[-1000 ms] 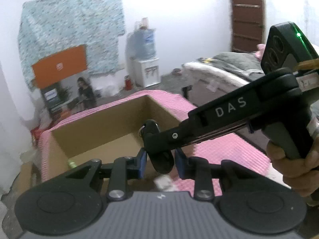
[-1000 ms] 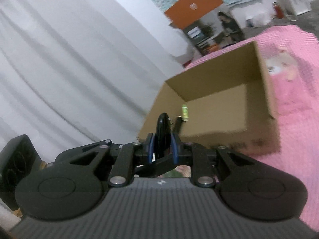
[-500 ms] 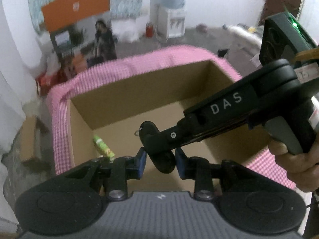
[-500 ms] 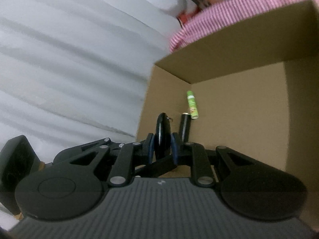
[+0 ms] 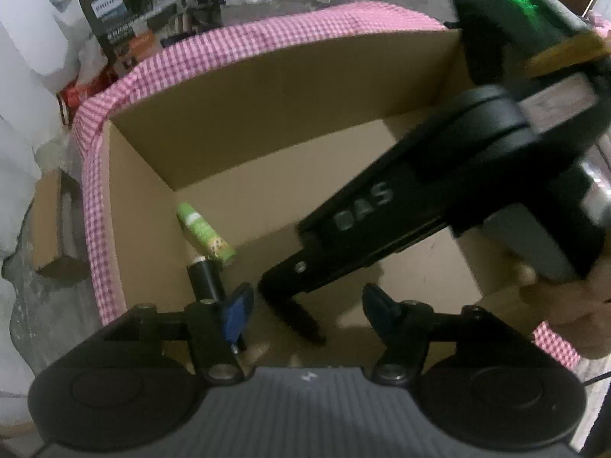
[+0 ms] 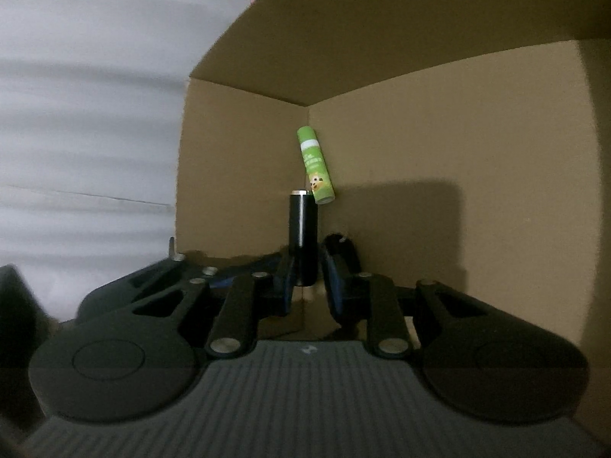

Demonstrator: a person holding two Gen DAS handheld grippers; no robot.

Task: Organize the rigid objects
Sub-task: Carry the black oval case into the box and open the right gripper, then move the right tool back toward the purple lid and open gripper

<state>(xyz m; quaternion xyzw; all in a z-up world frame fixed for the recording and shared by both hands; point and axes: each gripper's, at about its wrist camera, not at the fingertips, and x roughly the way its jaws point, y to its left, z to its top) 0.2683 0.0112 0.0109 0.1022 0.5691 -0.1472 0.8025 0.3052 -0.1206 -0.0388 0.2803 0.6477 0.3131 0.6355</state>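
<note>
Tubes, one black (image 6: pixel 303 236) and one green (image 6: pixel 315 165), are seen on the cardboard box (image 5: pixel 267 87) floor just ahead of both hand-held grippers, the left (image 5: pixel 305 311) just opened wide and empty, the right (image 6: pixel 307 286) just parted narrowly, seemingly for release.

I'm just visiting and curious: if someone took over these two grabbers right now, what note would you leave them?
Left gripper: fingers have just opened and hold nothing.
Right gripper: fingers have just opened a little and press on nothing. A small black oval item sits beside them, apparently released.
Already in the cardboard box: green tube and black cylinder.
Left to do: lift both grippers out and look for more items; none show here.
</note>
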